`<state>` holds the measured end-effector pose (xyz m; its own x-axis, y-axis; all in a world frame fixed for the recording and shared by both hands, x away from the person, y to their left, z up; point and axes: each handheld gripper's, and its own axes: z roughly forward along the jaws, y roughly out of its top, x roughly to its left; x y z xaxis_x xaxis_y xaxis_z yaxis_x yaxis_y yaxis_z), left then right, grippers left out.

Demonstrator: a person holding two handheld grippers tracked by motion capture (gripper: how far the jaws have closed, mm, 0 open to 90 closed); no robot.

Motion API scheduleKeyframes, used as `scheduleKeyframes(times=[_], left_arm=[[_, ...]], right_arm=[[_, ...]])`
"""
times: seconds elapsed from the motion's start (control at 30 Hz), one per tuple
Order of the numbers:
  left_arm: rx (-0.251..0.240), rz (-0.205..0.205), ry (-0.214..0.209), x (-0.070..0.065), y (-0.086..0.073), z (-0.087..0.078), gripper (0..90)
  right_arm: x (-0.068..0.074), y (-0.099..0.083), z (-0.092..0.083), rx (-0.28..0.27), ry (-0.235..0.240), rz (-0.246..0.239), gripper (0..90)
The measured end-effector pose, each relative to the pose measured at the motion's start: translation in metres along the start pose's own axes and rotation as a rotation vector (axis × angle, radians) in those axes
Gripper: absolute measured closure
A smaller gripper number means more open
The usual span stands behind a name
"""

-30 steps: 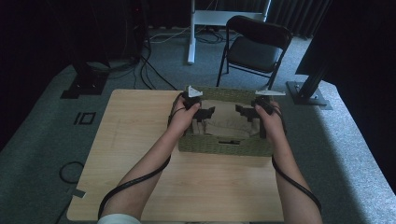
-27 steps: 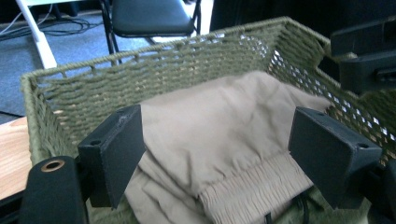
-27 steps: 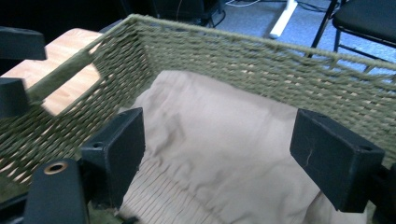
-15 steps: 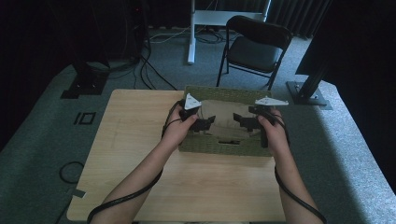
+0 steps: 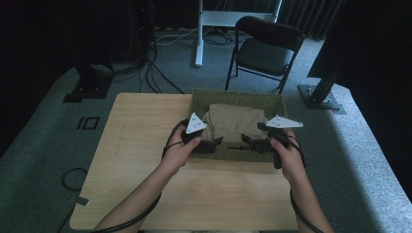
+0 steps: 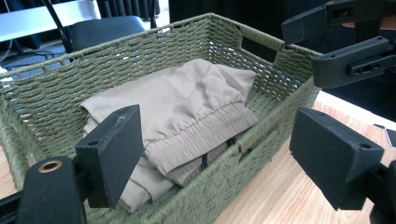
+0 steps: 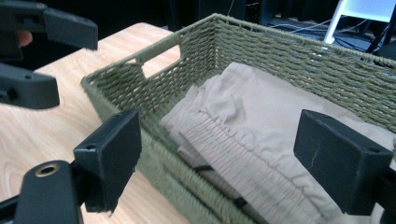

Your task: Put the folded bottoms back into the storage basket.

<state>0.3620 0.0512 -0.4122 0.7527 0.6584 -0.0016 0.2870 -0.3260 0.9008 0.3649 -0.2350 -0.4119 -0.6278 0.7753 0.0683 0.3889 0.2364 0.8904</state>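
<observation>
Both hands have slid back toward 6 o'clock, toward the person. A second ago they were farther up, over the middle of the green basket [image 5: 238, 93], and they hid what was inside. Now they are at its near wall. The basket has not moved. It sits at the 12 o'clock side of the worktop [image 5: 145, 145], a bit to the right. The tan folded cloth [image 5: 233, 121] can now be seen lying flat in the basket, and nothing is touching it. My guess is that the cloth is now put away in the basket, so this step looks about done and the hands are backing off. The left hand-held gripper [image 5: 214, 144] is at the basket's 7 o'clock corner. Its jaws are wide apart and hold nothing. In the left gripper view, one jaw of the left hand-held gripper [image 6: 219, 144] hangs over the cloth [image 6: 177, 98] and the other over the bare wood, with the woven wall [image 6: 261, 140] in the gap between them, but the pads do not squeeze it. The right hand-held gripper [image 5: 248, 141] is at the 5 o'clock corner. Its jaws are wide apart too, and it is empty. In the right gripper view, the basket wall again runs up between the jaws, and they do not pinch it.
</observation>
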Motion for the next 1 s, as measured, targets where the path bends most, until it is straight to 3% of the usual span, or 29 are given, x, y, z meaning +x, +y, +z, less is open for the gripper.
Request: scheduleKeyframes(times=[0.23, 0.33, 0.47, 0.7, 0.8, 0.87, 1.0], left_arm=[[-0.008, -0.011, -0.026, -0.009, -0.018, -0.01, 18.7], [0.004, 0.01, -0.057, -0.012, -0.026, -0.016, 18.7], [0.011, 0.031, -0.054, -0.015, -0.035, -0.021, 18.6], [0.014, -0.016, -0.065, -0.015, -0.058, -0.026, 18.6], [0.033, -0.022, -0.055, -0.011, -0.072, -0.026, 18.6], [0.051, -0.062, -0.044, -0.007, -0.083, -0.025, 18.6], [0.074, -0.076, -0.023, -0.001, -0.099, -0.027, 18.6]], right_arm=[[0.01, -0.022, -0.009, -0.002, 0.022, -0.001, 14.8], [0.015, -0.034, -0.009, 0.003, 0.013, -0.015, 13.9], [0.019, -0.052, -0.005, 0.039, 0.026, -0.015, 13.9], [0.023, -0.077, 0.0, 0.068, 0.029, -0.011, 13.9], [0.024, -0.086, 0.001, 0.071, 0.019, -0.009, 13.9], [0.024, -0.092, 0.002, 0.073, 0.022, 0.001, 13.9], [0.024, -0.103, 0.005, 0.091, 0.016, 0.001, 13.9]])
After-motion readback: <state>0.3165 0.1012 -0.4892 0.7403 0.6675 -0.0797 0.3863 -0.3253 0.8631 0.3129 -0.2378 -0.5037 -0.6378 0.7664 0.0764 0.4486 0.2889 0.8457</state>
